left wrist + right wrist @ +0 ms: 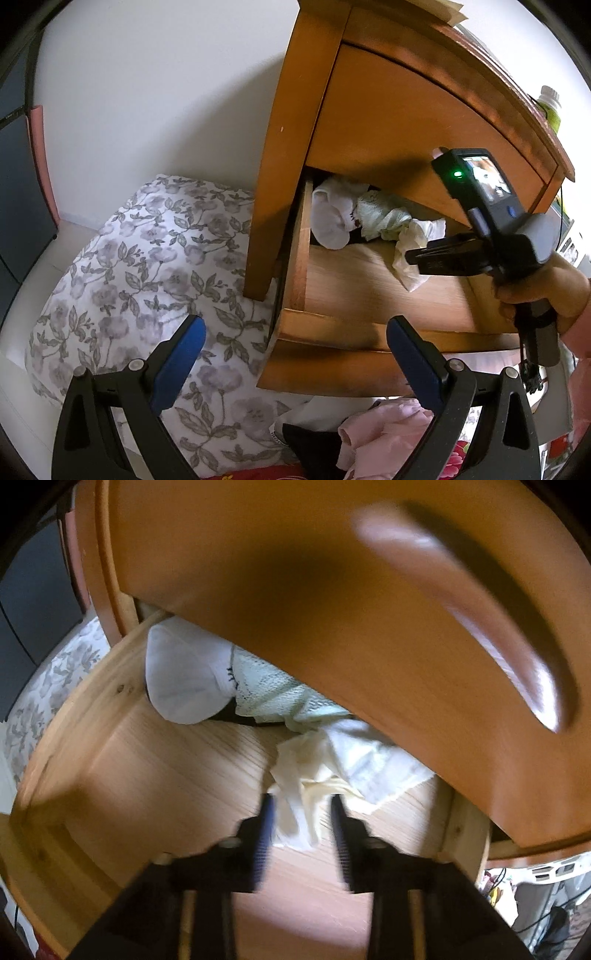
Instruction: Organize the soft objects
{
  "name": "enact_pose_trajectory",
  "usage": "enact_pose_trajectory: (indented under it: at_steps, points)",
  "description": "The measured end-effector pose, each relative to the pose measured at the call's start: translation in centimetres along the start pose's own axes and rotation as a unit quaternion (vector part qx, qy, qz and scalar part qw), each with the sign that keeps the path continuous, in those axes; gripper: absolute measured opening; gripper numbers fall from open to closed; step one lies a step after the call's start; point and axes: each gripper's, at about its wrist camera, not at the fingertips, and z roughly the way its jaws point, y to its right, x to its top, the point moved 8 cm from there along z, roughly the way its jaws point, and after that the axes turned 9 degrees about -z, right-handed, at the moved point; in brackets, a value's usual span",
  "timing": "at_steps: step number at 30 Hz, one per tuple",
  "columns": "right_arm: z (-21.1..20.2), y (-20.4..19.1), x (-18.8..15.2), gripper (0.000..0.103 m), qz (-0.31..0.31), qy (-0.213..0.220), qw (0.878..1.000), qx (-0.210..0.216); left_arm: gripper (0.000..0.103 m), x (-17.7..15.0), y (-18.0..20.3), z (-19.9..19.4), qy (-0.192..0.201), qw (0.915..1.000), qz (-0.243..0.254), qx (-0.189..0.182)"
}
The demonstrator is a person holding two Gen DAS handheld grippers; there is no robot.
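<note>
Since my right gripper [303,805] had its jaws apart, straddling the cream cloth [306,771] without pinching, at the drawer [299,236]'s back right corner, backing straight out seemed best; left gripper [295,332] hung released over the front edge.

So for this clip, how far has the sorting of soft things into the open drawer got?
Partly done, apparently. A white sock and a pale green cloth already lie at the back of the drawer. In hand: the right gripper stands open around a cream cloth on the drawer floor. Left: pink fabric and a dark garment below the open left gripper.
</note>
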Motion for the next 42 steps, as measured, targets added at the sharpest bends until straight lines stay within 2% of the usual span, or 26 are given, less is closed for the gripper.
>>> enact_pose_trajectory:
  at_steps: [5,10,12,15,21,29,39,42]
  points:
    - [2.0,0.4,0.6,0.040,0.011,-0.039,0.999,-0.036,0.099,0.0,-0.3,0.5,-0.005,1.0000,-0.004,-0.007]
    - [2.8,0.8,1.1,0.035,0.031,-0.053,0.998,-0.026,0.099,0.1,-0.2,0.5,-0.003,1.0000,-0.003,-0.008]
    - [3.0,0.9,1.3,0.018,0.029,-0.053,0.998,-0.021,0.099,0.1,-0.3,0.6,-0.003,0.9999,-0.005,-0.010]
    - [3.0,0.7,1.4,0.005,0.026,-0.052,0.998,-0.028,0.099,0.0,-0.2,0.5,-0.003,0.9999,-0.005,-0.010]
    - [2.0,1.7,0.3,0.004,0.033,-0.051,0.997,-0.046,0.099,0.1,-0.4,0.5,-0.002,0.9999,-0.009,-0.008]
    - [-1.1,2.8,-2.9,0.004,0.048,-0.041,0.996,-0.071,0.099,-0.1,0.0,-0.2,0.001,1.0000,0.003,0.001]
    - [-4.8,4.4,-4.2,0.003,0.066,-0.004,0.992,-0.105,0.099,-0.7,1.4,-1.7,0.006,0.9996,0.028,0.003]
    - [-5.4,5.4,-5.7,0.003,0.063,0.012,0.991,-0.121,0.099,-0.8,1.9,-2.4,0.012,0.9993,0.034,0.003]
